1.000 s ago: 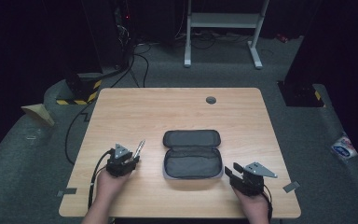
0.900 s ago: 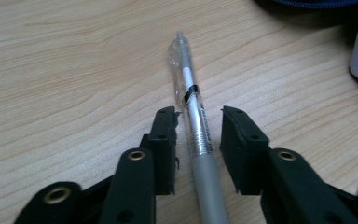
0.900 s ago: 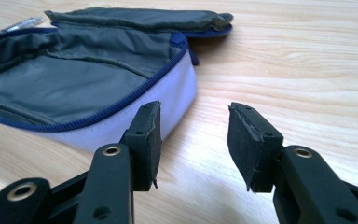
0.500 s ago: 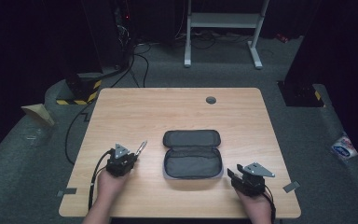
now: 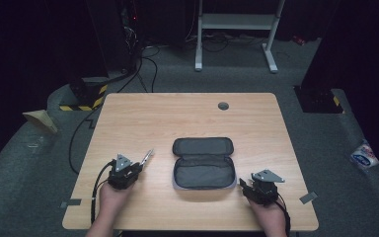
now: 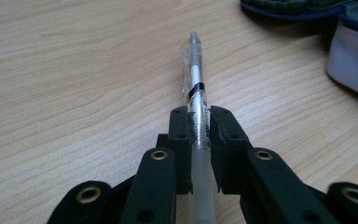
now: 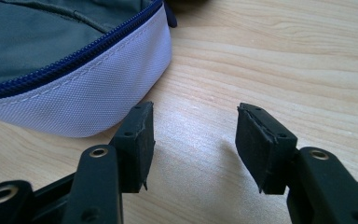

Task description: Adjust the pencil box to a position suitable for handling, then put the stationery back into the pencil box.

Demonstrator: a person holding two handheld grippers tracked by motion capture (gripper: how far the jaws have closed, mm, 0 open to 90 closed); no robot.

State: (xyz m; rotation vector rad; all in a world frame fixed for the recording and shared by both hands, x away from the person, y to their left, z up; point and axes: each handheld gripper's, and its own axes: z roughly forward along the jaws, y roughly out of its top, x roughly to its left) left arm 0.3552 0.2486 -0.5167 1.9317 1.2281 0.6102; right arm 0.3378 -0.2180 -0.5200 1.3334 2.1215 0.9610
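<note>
My left claw (image 6: 199,122) is clamped on a clear pen (image 6: 195,84); both pads press its barrel just below the black band. The pen points away from the claw and ahead over the wooden surface (image 5: 143,118), its clip end free. In the high view the left claw (image 5: 137,165) sits at the near left of the surface, with the pen (image 5: 147,157) angled toward the pencil case (image 5: 203,163).

My right claw (image 7: 193,140) stands part open and has just been opening further; nothing lies between its pads, only bare wood. Its left pad sits just beside the case's pale grey wall (image 7: 98,98). In the high view the right claw (image 5: 244,185) rests near the case's right near corner.

The case lies unzipped, lid folded back, at mid-surface between both claws.
</note>
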